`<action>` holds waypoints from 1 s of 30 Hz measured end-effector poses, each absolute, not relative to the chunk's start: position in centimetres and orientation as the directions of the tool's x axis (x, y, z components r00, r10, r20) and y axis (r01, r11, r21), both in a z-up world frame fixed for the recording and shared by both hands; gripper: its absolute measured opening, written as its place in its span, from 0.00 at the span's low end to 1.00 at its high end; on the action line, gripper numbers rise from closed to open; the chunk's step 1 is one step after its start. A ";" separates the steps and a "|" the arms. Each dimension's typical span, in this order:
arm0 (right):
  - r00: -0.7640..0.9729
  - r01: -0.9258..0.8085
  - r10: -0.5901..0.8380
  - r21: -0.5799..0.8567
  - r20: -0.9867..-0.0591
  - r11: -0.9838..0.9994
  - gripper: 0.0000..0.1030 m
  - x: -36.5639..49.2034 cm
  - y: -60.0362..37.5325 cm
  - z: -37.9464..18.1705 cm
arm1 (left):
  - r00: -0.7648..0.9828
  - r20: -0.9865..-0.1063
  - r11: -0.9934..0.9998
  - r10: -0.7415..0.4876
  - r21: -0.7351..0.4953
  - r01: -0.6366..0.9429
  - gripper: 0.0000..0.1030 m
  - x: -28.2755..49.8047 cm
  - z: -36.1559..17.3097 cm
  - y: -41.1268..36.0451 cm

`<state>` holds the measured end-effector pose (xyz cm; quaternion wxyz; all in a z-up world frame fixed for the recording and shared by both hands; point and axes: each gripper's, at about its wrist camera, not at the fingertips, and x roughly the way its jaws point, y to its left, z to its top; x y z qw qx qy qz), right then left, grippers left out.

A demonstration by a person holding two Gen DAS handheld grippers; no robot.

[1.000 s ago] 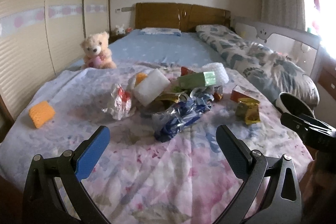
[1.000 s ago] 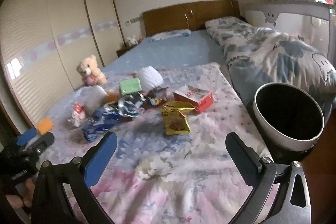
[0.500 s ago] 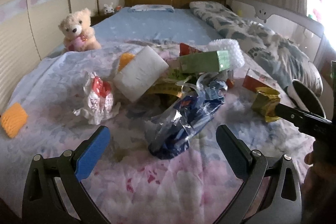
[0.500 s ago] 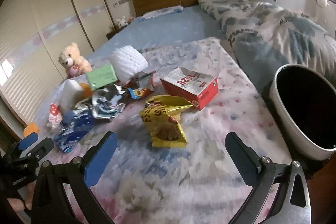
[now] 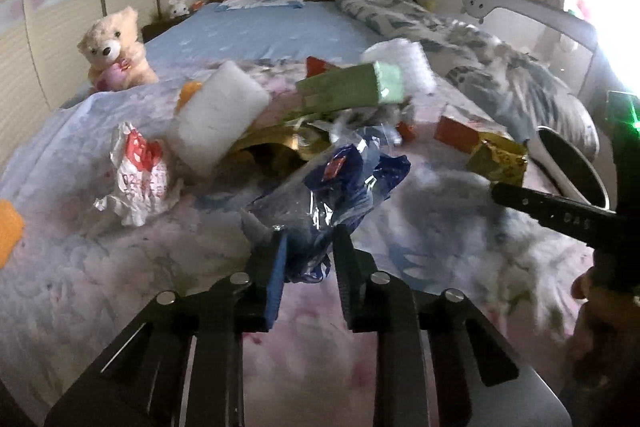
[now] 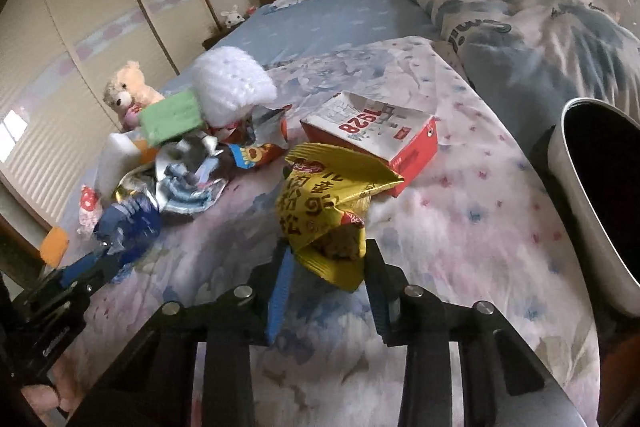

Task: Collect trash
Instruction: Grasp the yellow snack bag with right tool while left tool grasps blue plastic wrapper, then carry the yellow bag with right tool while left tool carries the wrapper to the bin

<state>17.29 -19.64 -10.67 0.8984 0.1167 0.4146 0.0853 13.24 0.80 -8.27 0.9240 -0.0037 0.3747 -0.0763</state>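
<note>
Trash lies in a heap on the floral bedspread (image 5: 120, 287). My left gripper (image 5: 308, 247) is shut on the near end of a blue and clear plastic bag (image 5: 340, 183); the bag also shows in the right wrist view (image 6: 128, 223). My right gripper (image 6: 326, 259) is shut on the lower end of a yellow snack bag (image 6: 324, 203), which also shows in the left wrist view (image 5: 500, 159). A white bin with a dark inside (image 6: 600, 195) stands at the bed's right edge.
The heap holds a green box (image 5: 352, 87), a white foam block (image 5: 216, 115), a white net wrap (image 6: 228, 83), a red and white carton (image 6: 376, 131), a crumpled red and white wrapper (image 5: 138, 175) and foil wrappers (image 6: 192, 179). A teddy bear (image 5: 114, 51) and an orange sponge (image 6: 54, 247) lie left.
Both grippers moved forward and down onto the bed and closed: the left one on the blue plastic bag, the right one on the yellow snack bag.
</note>
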 end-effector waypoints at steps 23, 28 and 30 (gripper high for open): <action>0.728 0.065 0.182 0.331 -0.661 0.942 0.34 9.5 -30.1 -7.2 | 0.662 -0.666 0.921 -0.344 -0.102 0.375 0.18 11.7 -5.2 -11.3; 0.737 0.119 0.140 0.331 -0.661 0.936 0.34 8.4 -33.4 -7.1 | 0.647 -0.668 0.902 -0.369 -0.088 0.423 0.18 11.6 -4.9 -14.4; 0.738 0.141 0.122 0.328 -0.664 0.934 0.34 8.0 -34.7 -7.2 | 0.642 -0.667 0.893 -0.378 -0.079 0.444 0.18 11.6 -4.6 -15.7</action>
